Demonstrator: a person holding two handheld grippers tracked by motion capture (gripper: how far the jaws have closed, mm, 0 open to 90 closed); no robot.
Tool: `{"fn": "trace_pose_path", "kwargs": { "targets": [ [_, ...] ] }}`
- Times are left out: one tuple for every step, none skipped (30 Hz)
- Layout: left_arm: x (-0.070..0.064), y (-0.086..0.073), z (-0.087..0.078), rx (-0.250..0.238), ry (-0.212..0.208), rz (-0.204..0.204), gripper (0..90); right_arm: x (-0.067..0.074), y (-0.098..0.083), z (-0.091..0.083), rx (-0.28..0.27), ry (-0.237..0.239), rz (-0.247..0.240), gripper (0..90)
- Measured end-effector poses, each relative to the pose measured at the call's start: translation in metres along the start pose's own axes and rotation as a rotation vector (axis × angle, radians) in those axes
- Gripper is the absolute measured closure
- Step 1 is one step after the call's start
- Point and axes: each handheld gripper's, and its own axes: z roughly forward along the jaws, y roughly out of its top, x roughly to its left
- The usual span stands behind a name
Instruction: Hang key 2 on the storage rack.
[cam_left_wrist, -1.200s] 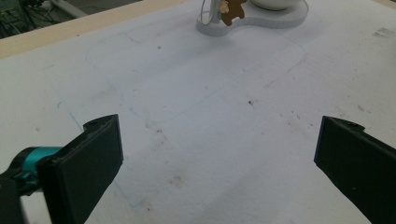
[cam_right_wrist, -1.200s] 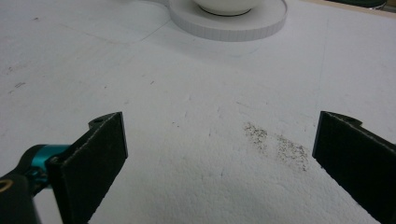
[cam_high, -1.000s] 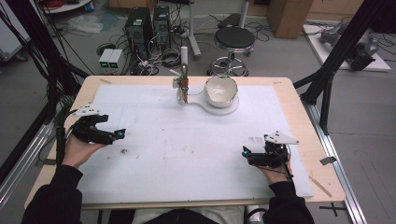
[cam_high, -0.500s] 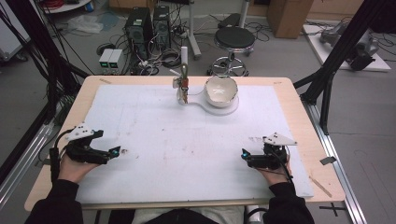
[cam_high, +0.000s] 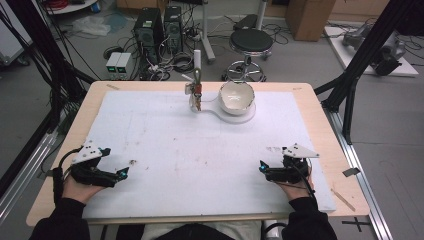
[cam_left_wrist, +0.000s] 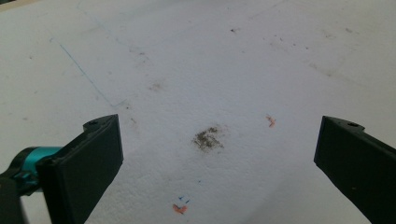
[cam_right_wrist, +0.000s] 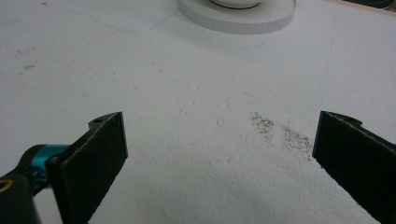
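While both hands rest low at the near edge of the desk (cam_high: 320, 107), each tool sits on the white foam sheet (cam_high: 200, 150) with nothing between its jaws. Left tool (cam_high: 121, 172) at the near left, jaws spread wide, pointing right across the sheet; in the left gripper view a small brown smudge (cam_left_wrist: 208, 138) lies on the foam between the jaws, an orange fleck (cam_left_wrist: 270, 121) just right of it. Right tool (cam_high: 262, 167) at the near right, jaws also wide apart, pointing left and away; grey three-cornered plate on top. In the right gripper view, a dusting of dark specks (cam_right_wrist: 280, 130) on the foam near the right jaw. White bowl (cam_high: 236, 95) stands on a round white base (cam_high: 235, 116) at the far middle of the sheet, well apart from both tools; base rim shows at the top of the right gripper view. Just left of the bowl stands a small upright fixture (cam_high: 196, 92), details too small to tell. Black stool (cam_high: 251, 41) on the floor beyond the desk.
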Motion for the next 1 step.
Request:
{"fn": "trace_pose_path", "kwargs": {
  "targets": [
    [0.0007,0.0001,-0.0001,-0.002,-0.001,0.001,1.7,0.0007,0.0,-0.0007,0.001,-0.001,0.004,2.3]
  ]
}}
